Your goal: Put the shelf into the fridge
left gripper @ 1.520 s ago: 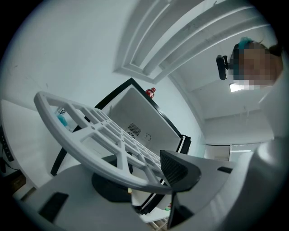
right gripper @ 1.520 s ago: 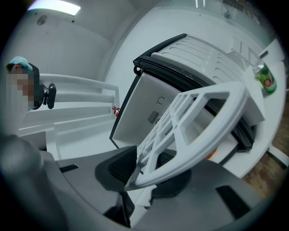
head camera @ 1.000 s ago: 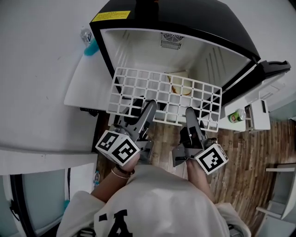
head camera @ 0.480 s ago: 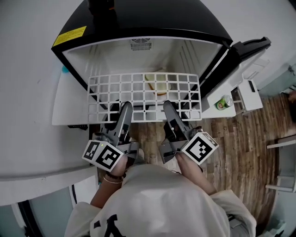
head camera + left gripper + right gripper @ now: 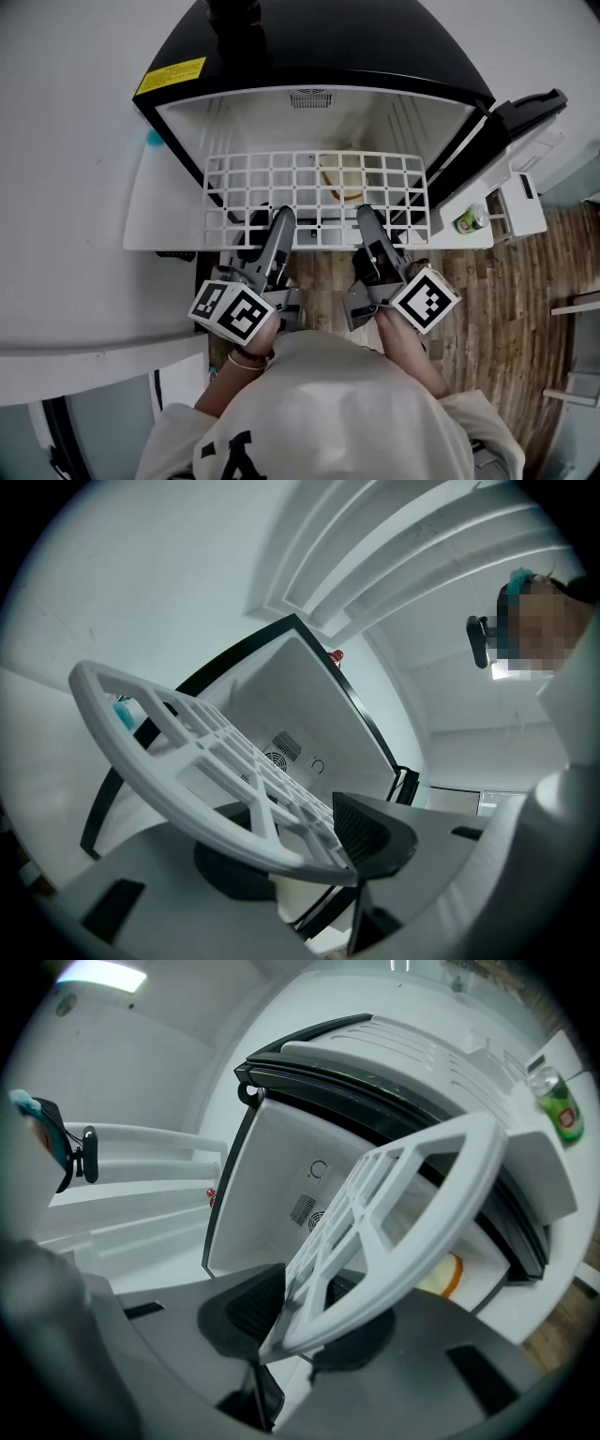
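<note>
The left gripper (image 5: 283,216) and right gripper (image 5: 367,216) pinch the shelf (image 5: 315,174) at the open fridge (image 5: 375,47). The right gripper's jaws just squeezed tighter.

Yellow sticker (image 5: 171,77) unreadably small, yellowish item (image 5: 342,184) half-hidden behind shelf (image 5: 317,199)
</note>
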Tool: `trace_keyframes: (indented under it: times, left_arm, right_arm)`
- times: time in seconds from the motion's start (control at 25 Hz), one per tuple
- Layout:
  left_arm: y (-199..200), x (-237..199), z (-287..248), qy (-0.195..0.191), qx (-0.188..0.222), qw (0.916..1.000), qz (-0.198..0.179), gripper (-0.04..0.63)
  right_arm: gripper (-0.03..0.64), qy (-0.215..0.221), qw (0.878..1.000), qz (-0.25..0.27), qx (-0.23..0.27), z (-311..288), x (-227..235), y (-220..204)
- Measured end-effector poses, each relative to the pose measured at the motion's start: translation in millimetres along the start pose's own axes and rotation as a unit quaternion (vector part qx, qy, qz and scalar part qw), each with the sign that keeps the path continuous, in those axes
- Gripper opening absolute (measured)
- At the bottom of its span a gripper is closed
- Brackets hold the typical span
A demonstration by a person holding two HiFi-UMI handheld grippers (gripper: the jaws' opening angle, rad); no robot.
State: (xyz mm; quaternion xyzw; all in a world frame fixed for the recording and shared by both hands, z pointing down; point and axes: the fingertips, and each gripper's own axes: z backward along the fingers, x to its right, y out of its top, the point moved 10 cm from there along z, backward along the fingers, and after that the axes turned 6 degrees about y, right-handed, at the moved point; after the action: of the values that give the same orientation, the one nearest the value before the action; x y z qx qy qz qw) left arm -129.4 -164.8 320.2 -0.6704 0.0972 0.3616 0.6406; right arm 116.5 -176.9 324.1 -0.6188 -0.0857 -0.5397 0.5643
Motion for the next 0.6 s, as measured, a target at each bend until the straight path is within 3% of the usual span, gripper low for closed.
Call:
trace_keyframes:
  times: [0.6]
  left_arm:
    - [5.4,3.3,-3.3,-0.002,-0.018,0.9998,0.012,0.186]
  right_arm:
    - [0.107,0.006,1.000,0.008,0.009,1.0,-2.3,2.7]
